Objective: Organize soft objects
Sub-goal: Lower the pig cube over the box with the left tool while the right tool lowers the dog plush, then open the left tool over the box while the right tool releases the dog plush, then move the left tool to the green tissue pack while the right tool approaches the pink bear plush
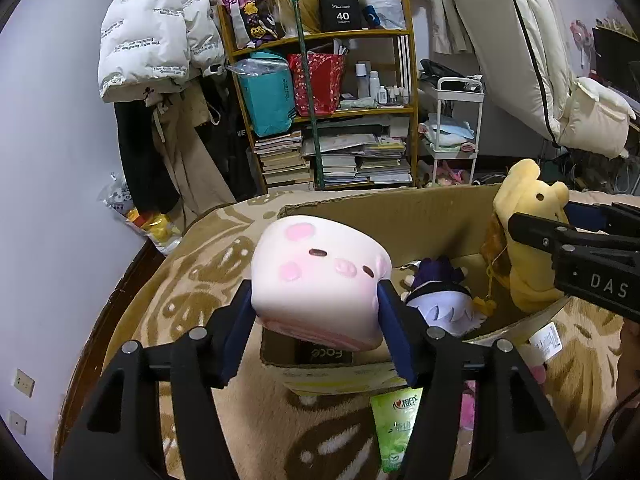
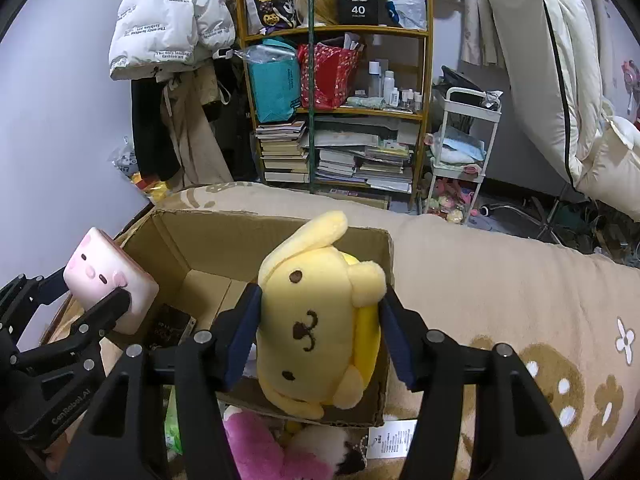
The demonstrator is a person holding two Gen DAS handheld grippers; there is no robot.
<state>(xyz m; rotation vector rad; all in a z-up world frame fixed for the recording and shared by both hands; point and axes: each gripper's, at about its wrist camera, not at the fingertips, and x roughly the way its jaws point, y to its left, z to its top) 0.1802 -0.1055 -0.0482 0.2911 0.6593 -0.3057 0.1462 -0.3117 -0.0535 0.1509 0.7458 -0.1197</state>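
My left gripper is shut on a pink cube-shaped pig plush and holds it above the near left corner of an open cardboard box. My right gripper is shut on a yellow dog plush and holds it over the box's right side. A purple and white plush doll lies inside the box. The pig plush also shows in the right wrist view, and the yellow plush in the left wrist view.
The box stands on a beige patterned blanket. A pink plush, a green packet and a white tag lie in front of the box. A cluttered bookshelf, a white cart and hanging coats stand behind.
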